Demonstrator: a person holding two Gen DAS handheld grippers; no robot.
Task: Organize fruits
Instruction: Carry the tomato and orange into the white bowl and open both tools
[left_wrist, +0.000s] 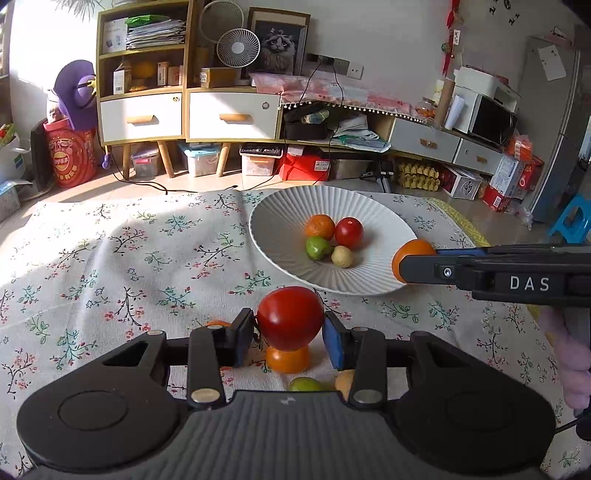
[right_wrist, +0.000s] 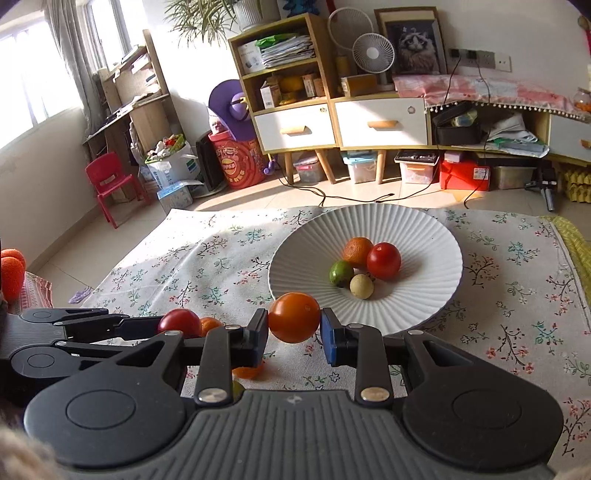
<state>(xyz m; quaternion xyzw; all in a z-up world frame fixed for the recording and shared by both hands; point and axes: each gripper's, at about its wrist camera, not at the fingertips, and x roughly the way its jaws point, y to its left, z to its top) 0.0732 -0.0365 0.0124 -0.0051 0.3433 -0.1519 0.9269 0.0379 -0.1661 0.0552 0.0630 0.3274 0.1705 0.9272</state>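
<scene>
My left gripper (left_wrist: 290, 328) is shut on a red tomato (left_wrist: 290, 317), held above the floral cloth in front of the white ribbed plate (left_wrist: 280, 206). My right gripper (right_wrist: 294, 326) is shut on an orange fruit (right_wrist: 294, 317) at the plate's near rim (right_wrist: 424, 229); it also shows in the left wrist view (left_wrist: 410, 258). The plate holds a tangerine (right_wrist: 356, 251), a red tomato (right_wrist: 384, 260), a green lime (right_wrist: 340, 273) and a pale yellow fruit (right_wrist: 362, 286). An orange fruit (left_wrist: 287, 360), a lime (left_wrist: 304, 384) and another fruit (left_wrist: 344, 382) lie on the cloth under my left gripper.
The floral tablecloth (left_wrist: 129, 266) covers the table; its far edge drops to the tiled floor. Shelves, drawers, fans and boxes stand along the far wall. A red child's chair (right_wrist: 110, 182) stands at the left.
</scene>
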